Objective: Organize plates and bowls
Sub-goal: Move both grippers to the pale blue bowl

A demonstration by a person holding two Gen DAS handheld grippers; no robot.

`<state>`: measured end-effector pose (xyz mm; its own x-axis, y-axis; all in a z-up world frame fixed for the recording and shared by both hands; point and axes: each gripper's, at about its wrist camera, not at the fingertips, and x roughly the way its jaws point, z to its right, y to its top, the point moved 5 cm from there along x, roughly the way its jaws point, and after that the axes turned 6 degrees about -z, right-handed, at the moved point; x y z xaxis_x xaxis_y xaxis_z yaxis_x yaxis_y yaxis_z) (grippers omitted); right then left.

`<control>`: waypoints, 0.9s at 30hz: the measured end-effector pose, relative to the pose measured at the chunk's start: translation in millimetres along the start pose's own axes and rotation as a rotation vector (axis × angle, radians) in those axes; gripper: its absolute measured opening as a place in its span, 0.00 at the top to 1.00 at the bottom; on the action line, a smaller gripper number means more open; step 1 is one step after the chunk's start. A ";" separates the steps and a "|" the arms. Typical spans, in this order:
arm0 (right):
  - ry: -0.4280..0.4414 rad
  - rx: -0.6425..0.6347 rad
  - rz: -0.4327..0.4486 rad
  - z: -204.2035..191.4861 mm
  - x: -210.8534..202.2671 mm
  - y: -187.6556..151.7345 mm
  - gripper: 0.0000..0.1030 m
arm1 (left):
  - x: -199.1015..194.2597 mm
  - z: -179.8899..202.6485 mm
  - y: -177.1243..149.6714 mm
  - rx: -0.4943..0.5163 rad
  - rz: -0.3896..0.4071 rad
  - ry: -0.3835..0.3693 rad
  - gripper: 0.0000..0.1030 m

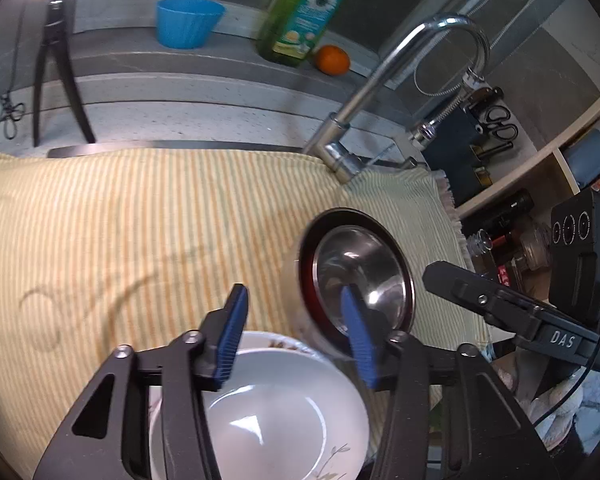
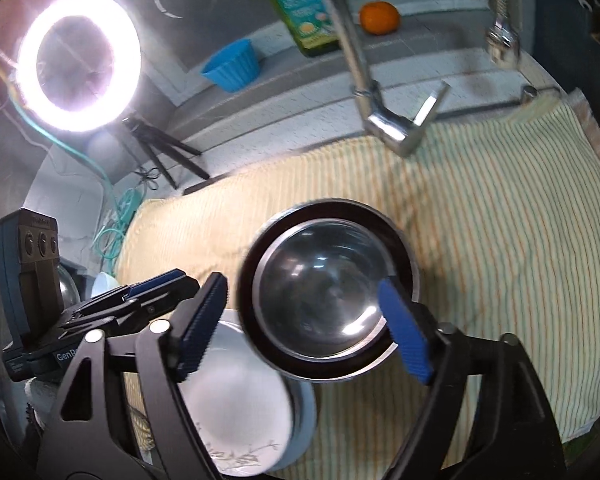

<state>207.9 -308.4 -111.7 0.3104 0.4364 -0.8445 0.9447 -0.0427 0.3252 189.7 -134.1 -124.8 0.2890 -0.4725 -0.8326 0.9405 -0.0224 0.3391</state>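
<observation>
both claws gape: left claw (image 1: 296,336) above the white bowl (image 1: 272,412), right claw (image 2: 304,328) around the steel bowl (image 2: 328,292), gripping nothing. that blurred bowl on the striped towel (image 2: 500,220) could skid or knock the white one.

Right tongs (image 2: 306,326) spread wide, blue ribbed pads (image 2: 406,334) not gripping anything. Between them: dark-rimmed stainless steel bowl (image 2: 324,296), tilted, motion-blurred; whether the right pad touches its rim is unclear. Below-left of it, white ceramic bowl with floral print (image 2: 236,408), partly under the left pad. Both over the yellow-green striped towel (image 2: 500,248), near its front-left corner. Left tongs (image 2: 156,284) at frame left, state unclear. Behind the towel: chrome tap (image 2: 364,80), blue pleated cup (image 2: 232,66), orange (image 2: 379,18), green soap bottle (image 2: 300,8), lit ring light (image 2: 78,62).
</observation>
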 end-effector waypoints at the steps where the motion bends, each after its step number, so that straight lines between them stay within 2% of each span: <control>1: 0.005 -0.008 0.000 -4.6 0.6 1.3 0.18 | -6.3 -6.2 -2.2 -0.009 0.012 0.004 0.51; 6: 0.040 -0.054 -0.010 -38.2 7.3 3.1 0.11 | -30.0 -34.8 -12.4 -0.061 0.054 0.035 0.43; 13: 0.100 -0.120 -0.040 -87.9 23.2 -1.7 0.11 | -64.8 -83.8 -35.8 -0.143 0.109 0.087 0.43; 27: 0.192 -0.287 -0.116 -201.5 66.0 -15.1 0.11 | -140.7 -194.1 -87.0 -0.374 0.238 0.179 0.43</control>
<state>192.8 -97.9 -86.6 0.1513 0.5852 -0.7966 0.8959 0.2593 0.3606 102.0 105.4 -122.1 0.4992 -0.2662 -0.8246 0.8350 0.4021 0.3757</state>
